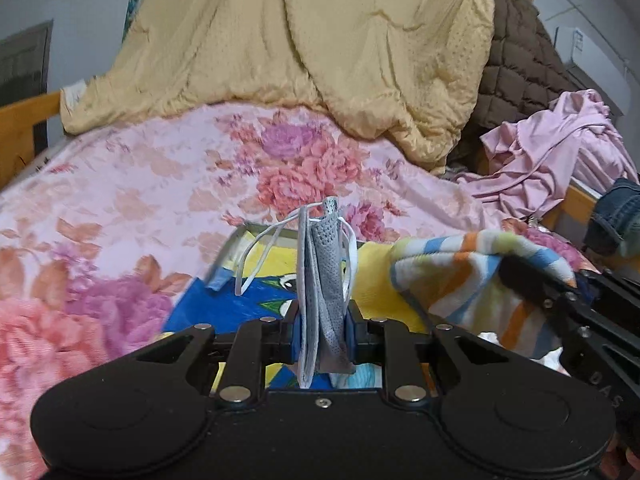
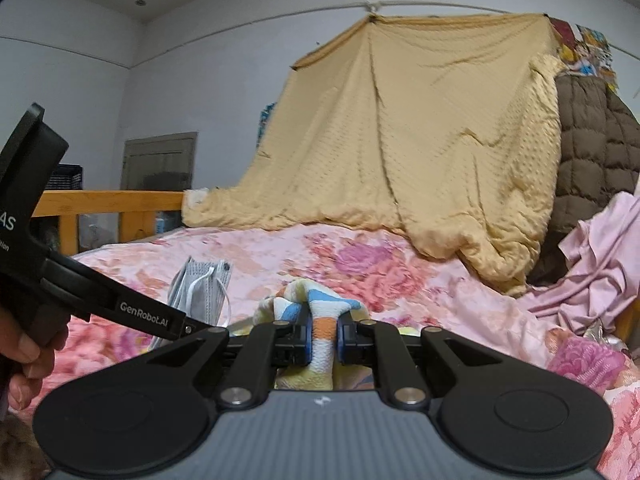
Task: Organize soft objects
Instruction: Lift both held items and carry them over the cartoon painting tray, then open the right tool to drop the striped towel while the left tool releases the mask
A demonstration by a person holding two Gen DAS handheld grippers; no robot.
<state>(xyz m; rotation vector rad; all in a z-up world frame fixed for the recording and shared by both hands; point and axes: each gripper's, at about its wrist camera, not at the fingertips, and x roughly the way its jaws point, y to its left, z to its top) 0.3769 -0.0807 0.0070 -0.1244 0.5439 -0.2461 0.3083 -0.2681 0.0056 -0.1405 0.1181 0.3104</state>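
While the left gripper (image 1: 323,330) clamps the face masks (image 1: 324,280) and the right gripper (image 2: 324,340) pinches the striped towel (image 2: 320,312), carry both low over the bed (image 1: 120,184) without loosening either grip.

A wide stretch of the floral bedspread (image 1: 132,184) lies bare, open ground ahead and to the left of the 2 hand-held grippers. Behind it the yellow quilt (image 2: 420,152) hangs like a wall and spills onto the bedspread, closing off the far side. Right of the quilt, a brown padded coat (image 2: 596,140) and a heap of pink cloth (image 1: 560,160) block the way. Left of the quilt, a wooden bed rail (image 2: 112,204) fences the bedspread's edge. A flat picture sheet (image 1: 224,304) lies on the near bedspread.
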